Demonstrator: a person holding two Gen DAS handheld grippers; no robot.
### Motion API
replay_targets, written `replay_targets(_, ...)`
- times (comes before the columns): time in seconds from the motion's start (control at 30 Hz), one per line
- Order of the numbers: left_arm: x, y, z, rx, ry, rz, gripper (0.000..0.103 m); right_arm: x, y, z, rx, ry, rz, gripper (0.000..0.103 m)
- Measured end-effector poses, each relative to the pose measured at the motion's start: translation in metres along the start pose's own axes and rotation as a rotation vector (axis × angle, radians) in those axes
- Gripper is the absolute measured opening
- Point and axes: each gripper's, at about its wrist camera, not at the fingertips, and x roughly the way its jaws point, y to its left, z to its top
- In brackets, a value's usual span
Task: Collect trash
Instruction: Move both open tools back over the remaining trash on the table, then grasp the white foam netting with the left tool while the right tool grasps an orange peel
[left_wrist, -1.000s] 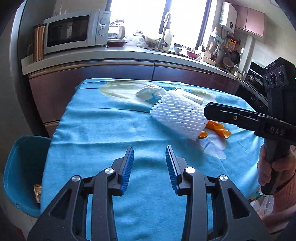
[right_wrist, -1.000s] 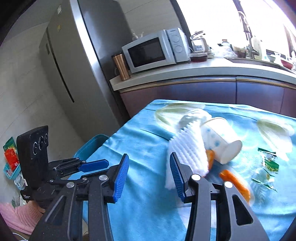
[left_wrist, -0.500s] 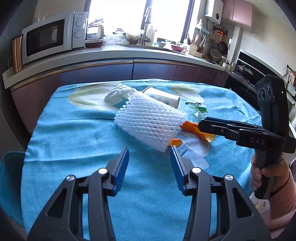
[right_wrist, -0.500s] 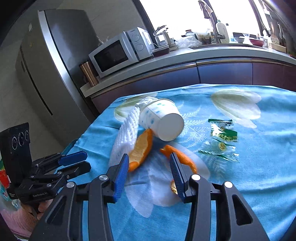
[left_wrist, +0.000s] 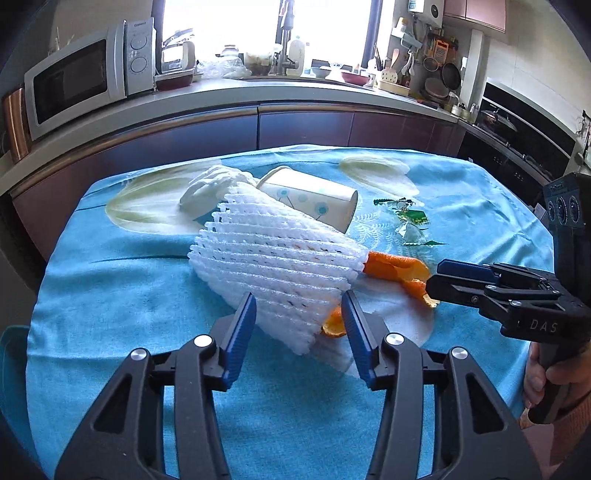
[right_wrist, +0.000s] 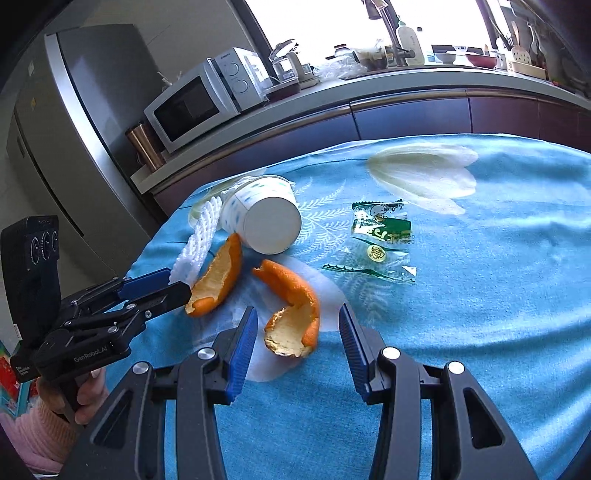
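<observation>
Place: we see a home kitchen.
Evidence: we note a microwave (left_wrist: 79, 75), fridge (right_wrist: 74, 122), sink tap (left_wrist: 285, 40), hanging utensils (left_wrist: 434, 61), and a tablecloth-covered table (left_wrist: 110, 295).

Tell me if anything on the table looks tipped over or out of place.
The dotted paper cup lies tipped on its side against the white foam fruit net, with orange peels and a torn green wrapper strewn nearby.
</observation>
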Motion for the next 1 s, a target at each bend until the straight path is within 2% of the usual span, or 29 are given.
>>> replay_targets(0.2, -0.003, 0.012, -0.003, -0.046, 0.001, -0.005, 0.016, 0.006, -0.002, 0.0, 0.003, 0.027, 0.007, 0.044)
replay_targets(0.33, -0.011, 0.018, -0.004, -0.062, -0.015, 0.002, 0.008, 0.008, -0.001, 0.0, 0.003, 0.042, 0.007, 0.043)
replay_targets(0.4, -0.015, 0.021, -0.006, -0.075, -0.02, 0.003, 0.007, 0.009, 0.0, 0.0, -0.001, 0.046, 0.006, 0.04)
replay_targets(0.5, -0.021, 0.026, -0.009, -0.085, -0.028, 0.009, 0.007, 0.011, 0.0, 0.0, -0.003, 0.055, 0.003, 0.03)
replay_targets(0.67, -0.034, 0.034, -0.013, -0.097, -0.047, 0.016, 0.007, 0.01, -0.002, 0.001, 0.017, 0.047, 0.005, 0.024)
replay_targets(0.8, -0.049, 0.04, -0.016, -0.097, -0.07, 0.031, 0.006, 0.01, -0.003, 0.004, 0.026, 0.037, 0.023, 0.015)
replay_targets(1.0, -0.066, 0.049, -0.023, -0.101, -0.086, 0.053, 0.006, 0.003, -0.004, 0.003, 0.05, 0.015, 0.062, 0.012)
